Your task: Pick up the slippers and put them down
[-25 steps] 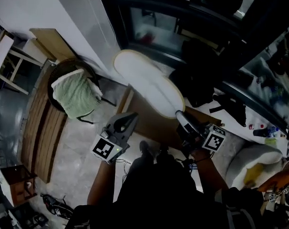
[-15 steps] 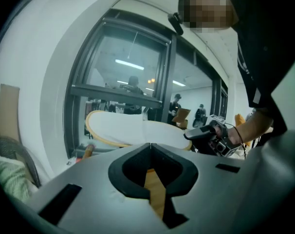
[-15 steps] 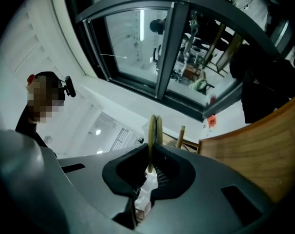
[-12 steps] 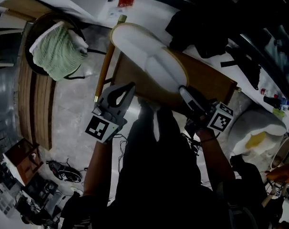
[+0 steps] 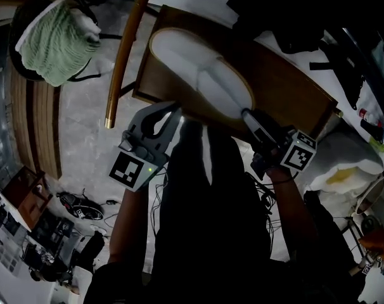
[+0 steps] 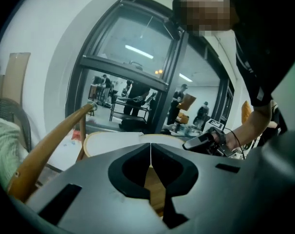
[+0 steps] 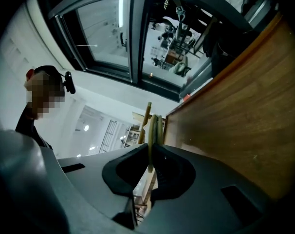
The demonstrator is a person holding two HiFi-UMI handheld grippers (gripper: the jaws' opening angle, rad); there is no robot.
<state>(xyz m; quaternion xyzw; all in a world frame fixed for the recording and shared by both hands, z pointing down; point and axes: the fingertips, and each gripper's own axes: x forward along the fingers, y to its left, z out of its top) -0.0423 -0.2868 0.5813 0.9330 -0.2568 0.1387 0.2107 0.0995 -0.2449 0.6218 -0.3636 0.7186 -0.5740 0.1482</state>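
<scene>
A pair of white slippers [image 5: 198, 75] with a tan rim lies stacked, stretched across a brown wooden seat [image 5: 287, 87]. My right gripper [image 5: 246, 114] is shut on the stack's right end. In the right gripper view the thin tan edge of the slippers [image 7: 154, 130] stands between the closed jaws of that gripper [image 7: 150, 167]. My left gripper [image 5: 175, 107] is shut at the near edge of the slippers, and I see nothing pinched in it. The left gripper view shows that gripper [image 6: 150, 146] with tips together and the slippers [image 6: 113, 143] lying flat just beyond. Whether the slippers rest on the seat I cannot tell.
A curved wooden rail [image 5: 122, 56] runs along the seat's left side. Further left, a green cloth [image 5: 52, 40] lies on a round dark chair. Cables [image 5: 78, 204] are on the floor at the left. The person's dark-clothed body [image 5: 211, 220] fills the foreground.
Both grippers have come down together with the slippers, which now lie low across the wooden seat. The right gripper has kept its hold, and both grippers have rolled a little.
</scene>
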